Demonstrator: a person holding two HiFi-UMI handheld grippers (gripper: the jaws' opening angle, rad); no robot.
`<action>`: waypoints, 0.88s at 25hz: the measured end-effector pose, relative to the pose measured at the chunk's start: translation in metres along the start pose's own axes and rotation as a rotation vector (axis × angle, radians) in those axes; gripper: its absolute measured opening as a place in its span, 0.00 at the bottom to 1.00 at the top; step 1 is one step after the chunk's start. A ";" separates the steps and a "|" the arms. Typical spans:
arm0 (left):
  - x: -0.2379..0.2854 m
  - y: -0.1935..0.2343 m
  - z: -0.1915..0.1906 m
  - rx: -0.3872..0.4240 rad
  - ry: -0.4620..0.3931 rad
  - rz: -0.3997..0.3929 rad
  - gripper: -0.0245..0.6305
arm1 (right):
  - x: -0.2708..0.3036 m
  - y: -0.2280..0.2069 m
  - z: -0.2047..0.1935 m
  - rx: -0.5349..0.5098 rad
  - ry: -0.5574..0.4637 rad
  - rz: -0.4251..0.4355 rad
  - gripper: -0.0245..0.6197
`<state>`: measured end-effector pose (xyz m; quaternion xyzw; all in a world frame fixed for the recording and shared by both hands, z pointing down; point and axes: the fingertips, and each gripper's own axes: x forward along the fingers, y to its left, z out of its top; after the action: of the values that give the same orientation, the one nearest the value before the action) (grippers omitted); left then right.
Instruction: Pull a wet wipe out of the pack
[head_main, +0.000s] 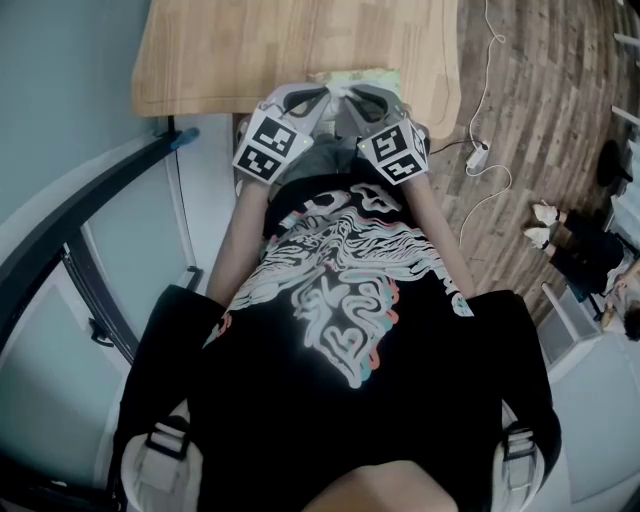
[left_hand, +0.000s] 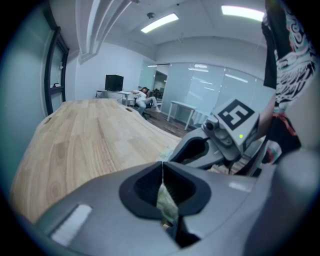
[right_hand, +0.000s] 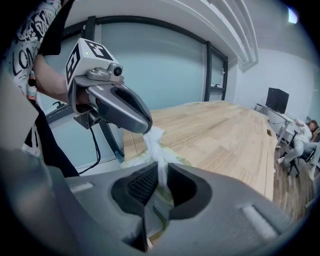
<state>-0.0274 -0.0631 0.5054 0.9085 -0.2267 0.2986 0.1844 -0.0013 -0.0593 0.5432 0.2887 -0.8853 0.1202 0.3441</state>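
the right gripper (right_hand: 162, 168) pinches a white wet wipe (right_hand: 155, 142); the left gripper (left_hand: 162, 165) clamps the greenish pack (left_hand: 167, 202) at the edge of the wooden surface (left_hand: 90, 135).

two grippers: left gripper (head_main: 322, 97), right gripper (head_main: 353, 96). two marker cubes (head_main: 268, 144), one on each. one pack (head_main: 366, 75). one wipe (right_hand: 156, 146). one table (head_main: 300, 40). one monitor (left_hand: 114, 82). one seated person (right_hand: 304, 138) far off.
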 end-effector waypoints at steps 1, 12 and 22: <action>-0.001 0.000 0.000 0.002 -0.001 0.002 0.03 | -0.001 0.000 0.000 -0.004 0.004 -0.003 0.12; -0.005 0.002 0.000 0.006 -0.004 0.012 0.03 | 0.000 0.000 -0.002 -0.009 0.012 -0.004 0.12; -0.009 0.004 0.000 -0.001 -0.005 0.019 0.03 | 0.001 0.002 -0.002 0.000 -0.001 0.004 0.12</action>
<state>-0.0359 -0.0637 0.5006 0.9071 -0.2358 0.2979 0.1812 -0.0019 -0.0568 0.5450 0.2871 -0.8861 0.1204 0.3433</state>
